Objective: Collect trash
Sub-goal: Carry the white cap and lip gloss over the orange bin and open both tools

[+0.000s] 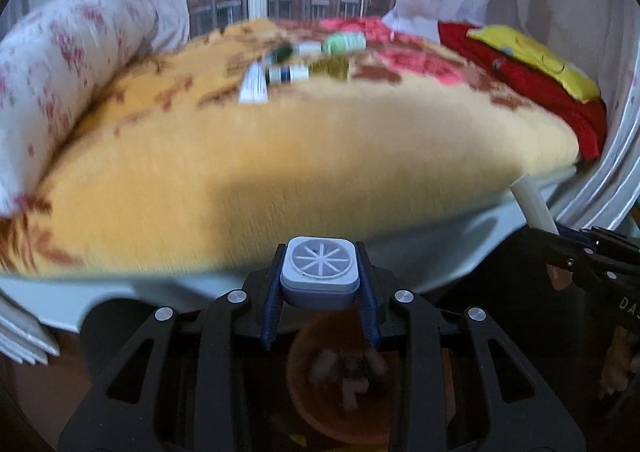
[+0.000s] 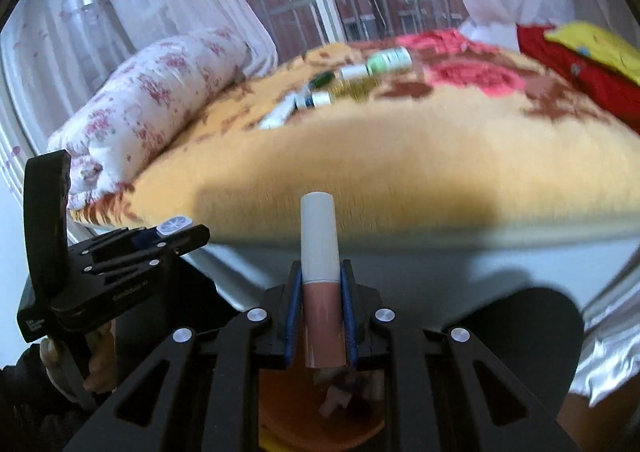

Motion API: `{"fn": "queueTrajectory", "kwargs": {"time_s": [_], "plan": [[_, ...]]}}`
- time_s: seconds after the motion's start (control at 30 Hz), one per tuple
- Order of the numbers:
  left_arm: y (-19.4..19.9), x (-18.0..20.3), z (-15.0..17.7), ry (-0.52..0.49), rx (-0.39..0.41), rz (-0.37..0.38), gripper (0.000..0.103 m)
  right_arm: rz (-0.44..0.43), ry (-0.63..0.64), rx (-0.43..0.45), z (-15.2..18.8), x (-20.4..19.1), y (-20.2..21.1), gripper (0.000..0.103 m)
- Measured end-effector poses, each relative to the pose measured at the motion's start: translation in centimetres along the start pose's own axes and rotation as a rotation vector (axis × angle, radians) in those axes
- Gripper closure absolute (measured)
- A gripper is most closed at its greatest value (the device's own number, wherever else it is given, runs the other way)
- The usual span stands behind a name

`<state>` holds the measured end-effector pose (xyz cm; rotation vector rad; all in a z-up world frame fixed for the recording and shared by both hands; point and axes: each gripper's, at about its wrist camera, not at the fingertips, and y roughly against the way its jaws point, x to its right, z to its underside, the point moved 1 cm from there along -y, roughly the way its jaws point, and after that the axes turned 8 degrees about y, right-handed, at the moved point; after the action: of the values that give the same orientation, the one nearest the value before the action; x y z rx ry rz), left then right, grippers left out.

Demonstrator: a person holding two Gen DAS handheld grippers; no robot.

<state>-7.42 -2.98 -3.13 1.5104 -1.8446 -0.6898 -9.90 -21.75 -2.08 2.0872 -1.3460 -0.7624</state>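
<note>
My left gripper [image 1: 320, 284] is shut on a small square grey-lilac case with a star pattern on its lid [image 1: 319, 270]; it also shows in the right wrist view [image 2: 175, 224]. My right gripper [image 2: 320, 292] is shut on a pink tube with a white cap [image 2: 320, 272], held pointing forward. Both are held off the near edge of the bed, above an orange bin [image 1: 340, 404] that holds some scraps; the bin also shows in the right wrist view [image 2: 320, 412]. Several small bottles and tubes [image 1: 296, 64] lie in a cluster far back on the yellow blanket [image 1: 280, 172].
A rolled floral quilt [image 1: 60, 72] lies along the bed's left side. A red cloth with a yellow pillow [image 1: 540, 64] lies at the back right. A window with white curtains is behind the bed. The pale bed edge [image 1: 440, 252] runs just ahead of the grippers.
</note>
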Motion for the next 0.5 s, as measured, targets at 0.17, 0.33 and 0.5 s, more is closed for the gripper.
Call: {"fn": "queueTrajectory", "kwargs": {"time_s": [0.17, 0.33, 0.5], "plan": [[-2.3, -0.2, 2.4, 0.014, -0.119, -0.017, 0.072, 0.008, -0.028, -0.114, 2.1, 0.0, -1.3, 0.085], [-5.3, 0.2, 4.8, 0.014, -0.250, -0.011, 0.072, -0.032, -0.079, -0.252, 4.1, 0.3, -4.2, 0.085], [-7.4, 0.1, 5.8, 0.013, -0.329, -0.025, 0.072, -0.039, -0.097, -0.320, 5.2, 0.2, -6.2, 0.085]]}}
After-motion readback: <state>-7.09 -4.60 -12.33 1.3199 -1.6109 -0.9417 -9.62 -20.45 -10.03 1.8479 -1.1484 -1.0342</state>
